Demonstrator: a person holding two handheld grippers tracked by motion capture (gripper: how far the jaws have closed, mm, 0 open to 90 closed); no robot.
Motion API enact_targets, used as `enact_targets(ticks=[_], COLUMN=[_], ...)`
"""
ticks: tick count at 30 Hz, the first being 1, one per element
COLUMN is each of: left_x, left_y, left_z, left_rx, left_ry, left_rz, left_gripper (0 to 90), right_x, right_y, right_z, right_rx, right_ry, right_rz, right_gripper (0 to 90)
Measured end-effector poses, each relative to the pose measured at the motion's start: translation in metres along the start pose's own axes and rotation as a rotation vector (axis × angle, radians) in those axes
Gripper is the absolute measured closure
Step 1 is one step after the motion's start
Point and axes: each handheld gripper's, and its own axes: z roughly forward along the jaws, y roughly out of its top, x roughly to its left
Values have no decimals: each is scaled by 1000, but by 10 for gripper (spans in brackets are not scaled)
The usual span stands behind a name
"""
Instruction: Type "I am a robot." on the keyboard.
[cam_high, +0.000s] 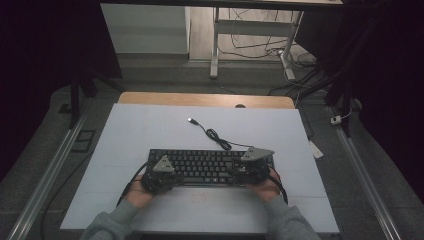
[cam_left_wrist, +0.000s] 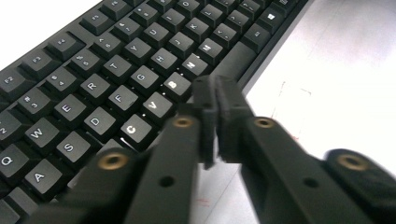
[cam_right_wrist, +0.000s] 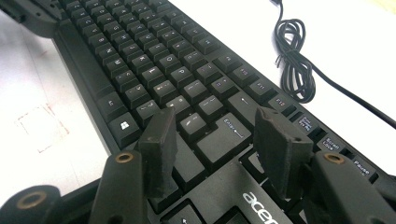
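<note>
Near the front edge of the white table (cam_high: 150, 130), we noted the black plastic keyboard (cam_high: 210, 165) lying flat, left gripper (cam_left_wrist: 215, 91) pinched shut on nothing by the space bar, right gripper (cam_right_wrist: 215, 135) spread over Enter; closed tips risked mashing neighbouring keys.

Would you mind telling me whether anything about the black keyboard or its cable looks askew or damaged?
Nothing stands out. The black keyboard lies flat and square on the white table top, keys all in place as far as visible, and its black cable lies loosely bundled behind it, unplugged.
</note>
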Motion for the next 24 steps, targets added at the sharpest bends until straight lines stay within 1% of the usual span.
enact_targets(ticks=[3,12,15,20,22,24], left_x=[2,5,5,5,5,5], left_y=[-1,-3,-3,-3,-4,-4], left_z=[1,9,12,13,15,15], left_rx=[5,22,31,24,37,33], left_ry=[10,17,17,13,19,18], left_rz=[-10,-22,-20,-29,-19,-19], left_gripper=[888,889,889,888,889,889], right_x=[0,0,0,0,0,0], right_y=[0,0,0,0,0,0], right_z=[0,0,0,0,0,0], right_rx=[0,2,2,0,0,1], right_ry=[0,0,0,1,1,0], right_rz=[0,-1,-1,0,0,-1], right_gripper=[498,498,498,497,497,497])
